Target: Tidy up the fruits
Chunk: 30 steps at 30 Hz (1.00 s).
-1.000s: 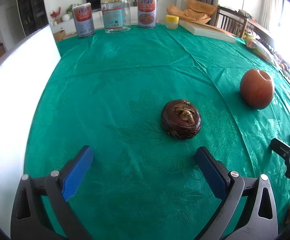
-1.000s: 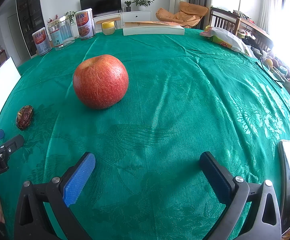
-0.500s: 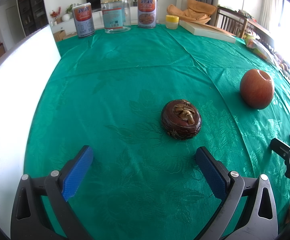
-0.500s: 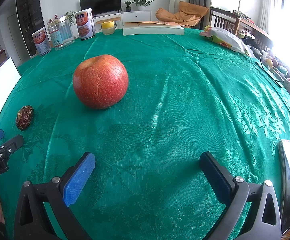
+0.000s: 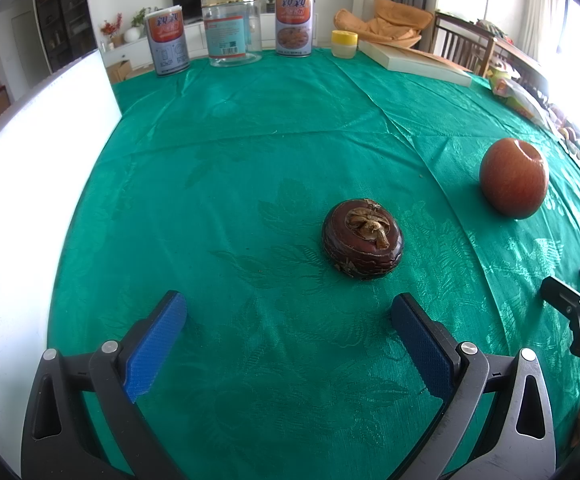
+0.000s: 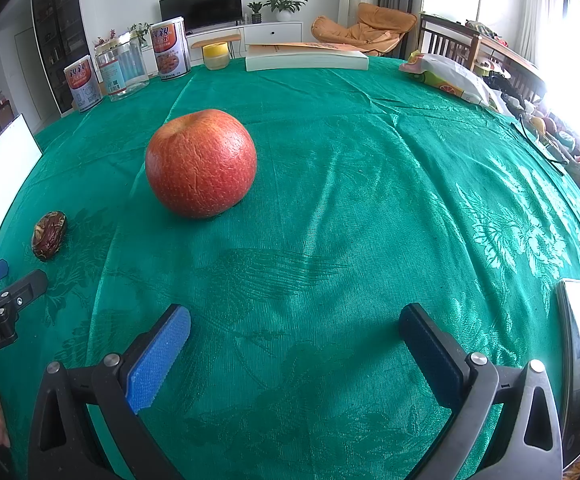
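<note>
A dark brown, flattish round fruit with a dry stem lies on the green tablecloth, just ahead and slightly right of my open, empty left gripper. A red apple stands farther right. In the right wrist view the apple stands ahead and left of my open, empty right gripper, with the brown fruit at far left near the left gripper's fingers. The right gripper's fingers show at the left view's right edge.
Two tins and a clear jar stand at the table's far edge, with a yellow-lidded tub and a flat box. A white board lies along the left. A snack bag and a phone are at right.
</note>
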Each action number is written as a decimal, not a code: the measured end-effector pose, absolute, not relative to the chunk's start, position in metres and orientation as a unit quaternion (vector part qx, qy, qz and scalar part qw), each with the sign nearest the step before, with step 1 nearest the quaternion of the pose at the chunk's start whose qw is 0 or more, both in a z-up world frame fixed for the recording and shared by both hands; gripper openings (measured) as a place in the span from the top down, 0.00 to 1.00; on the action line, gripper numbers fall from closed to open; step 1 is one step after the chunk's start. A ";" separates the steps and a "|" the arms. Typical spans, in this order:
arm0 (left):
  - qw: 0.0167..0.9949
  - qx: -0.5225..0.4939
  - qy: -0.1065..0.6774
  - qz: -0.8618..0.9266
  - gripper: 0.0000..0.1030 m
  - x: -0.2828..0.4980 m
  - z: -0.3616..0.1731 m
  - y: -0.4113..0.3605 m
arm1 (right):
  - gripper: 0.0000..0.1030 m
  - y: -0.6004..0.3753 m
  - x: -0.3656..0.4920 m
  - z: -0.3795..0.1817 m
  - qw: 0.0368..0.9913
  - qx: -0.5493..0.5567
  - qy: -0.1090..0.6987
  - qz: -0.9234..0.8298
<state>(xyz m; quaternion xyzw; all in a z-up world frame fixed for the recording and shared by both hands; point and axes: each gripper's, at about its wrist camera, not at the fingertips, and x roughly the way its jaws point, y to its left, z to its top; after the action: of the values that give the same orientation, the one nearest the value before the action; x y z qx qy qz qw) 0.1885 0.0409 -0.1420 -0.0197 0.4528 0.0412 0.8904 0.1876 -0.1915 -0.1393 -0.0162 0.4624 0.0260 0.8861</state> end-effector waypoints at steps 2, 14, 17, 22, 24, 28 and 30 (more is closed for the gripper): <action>0.890 -0.020 0.453 0.041 0.00 0.188 -0.142 0.041 | 0.00 -0.192 0.188 -0.139 0.886 -0.016 0.462 0.026; 0.890 -0.020 0.453 0.041 0.00 0.188 -0.142 0.041 | 0.00 -0.192 0.188 -0.139 0.886 -0.016 0.462 0.026; 0.891 -0.021 0.453 0.040 0.01 0.188 -0.142 0.041 | 0.00 -0.192 0.188 -0.139 0.886 -0.016 0.462 0.026; 0.889 -0.062 0.454 -0.019 0.02 0.191 -0.135 0.042 | 0.00 -0.192 0.188 -0.139 0.886 -0.016 0.462 0.026; 0.885 -0.070 0.459 -0.038 0.03 0.196 -0.133 0.034 | 0.00 -0.192 0.188 -0.139 0.886 -0.016 0.462 0.026; 0.888 -0.010 0.459 -0.024 0.04 0.210 -0.135 0.008 | 0.00 -0.192 0.188 -0.139 0.886 -0.016 0.462 0.026; 0.888 0.002 0.459 -0.014 0.16 0.214 -0.136 0.004 | 0.00 -0.192 0.187 -0.139 0.886 -0.015 0.462 0.027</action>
<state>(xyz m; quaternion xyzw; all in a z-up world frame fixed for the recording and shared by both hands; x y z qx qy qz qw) 0.2142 0.0036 -0.1362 0.0023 0.4590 -0.0144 0.8883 0.1875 -0.1925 -0.1391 -0.0151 0.4621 0.0265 0.8863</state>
